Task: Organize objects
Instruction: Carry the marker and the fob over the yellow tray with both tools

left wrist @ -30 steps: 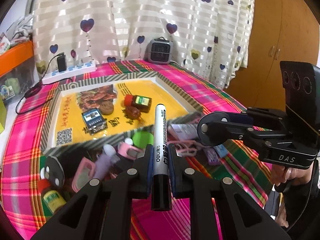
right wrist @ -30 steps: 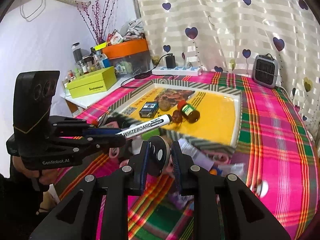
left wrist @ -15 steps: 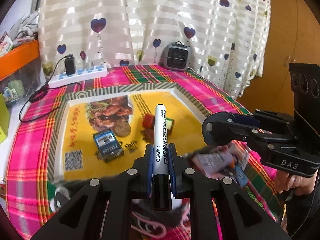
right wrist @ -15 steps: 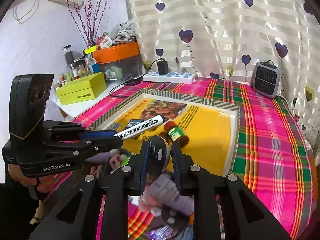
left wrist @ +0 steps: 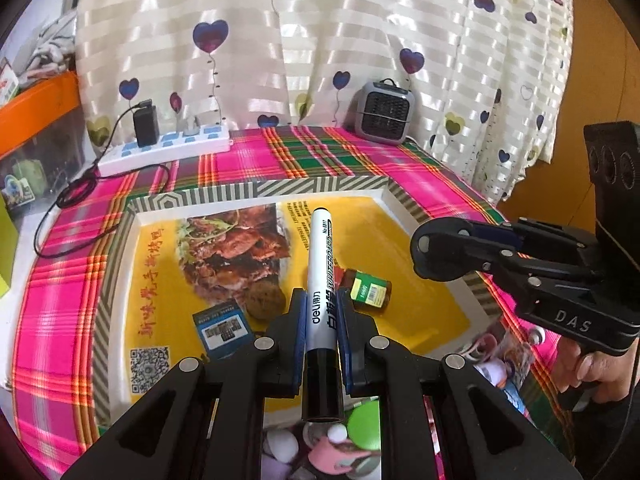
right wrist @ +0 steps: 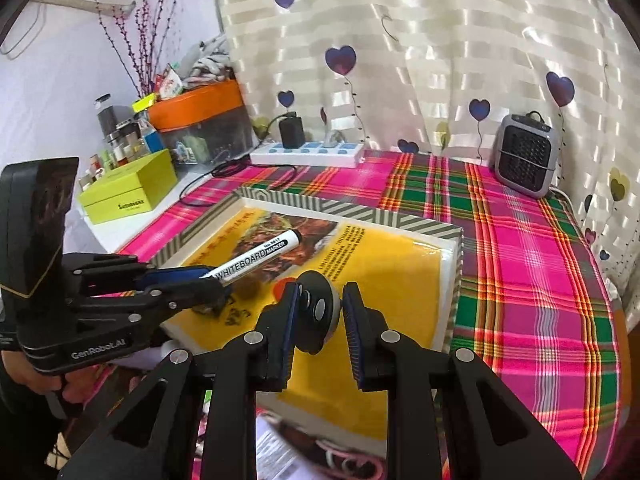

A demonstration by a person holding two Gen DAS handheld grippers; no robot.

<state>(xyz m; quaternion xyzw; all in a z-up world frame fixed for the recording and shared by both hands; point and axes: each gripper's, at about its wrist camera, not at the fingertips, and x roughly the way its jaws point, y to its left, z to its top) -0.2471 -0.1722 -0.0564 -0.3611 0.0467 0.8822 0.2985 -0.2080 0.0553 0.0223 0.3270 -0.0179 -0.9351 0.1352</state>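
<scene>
A worktop [right wrist: 540, 280] covered in a pink, green and orange plaid cloth is filling most of both views, with a white curtain [left wrist: 320, 40] printed with purple hearts hanging behind it. On the cloth a shallow tray [left wrist: 328, 186] with a grey-and-white striped rim and a yellow printed food poster on its floor is sitting in the middle. A white power strip [left wrist: 168, 150] with a black plug in it is lying at the back edge, and a small grey heater [right wrist: 525, 160] is standing at the back right corner. To the left, off the cloth, a lime-green box [right wrist: 128, 192] is sitting in front of an orange-lidded container [right wrist: 200, 104]. The left claw [left wrist: 320, 316] is hovering over the near part of the tray and is clamping a whiteboard marker [left wrist: 320, 264], whose white barrel is pointing forward and whose black cap is pointing back toward the camera. The right claw [right wrist: 320, 312] is hovering over the tray's near right part and is pinching a black disc-shaped object [right wrist: 316, 308] with pale round spots, held on edge. Inside the tray a blue printed card [left wrist: 222, 330], a round brown biscuit-like thing [left wrist: 262, 298] and a small green-labelled jar [left wrist: 366, 288] lying on its side are resting close together. More small items are lying jumbled on the cloth at the tray's near edge, too blurred to name.
</scene>
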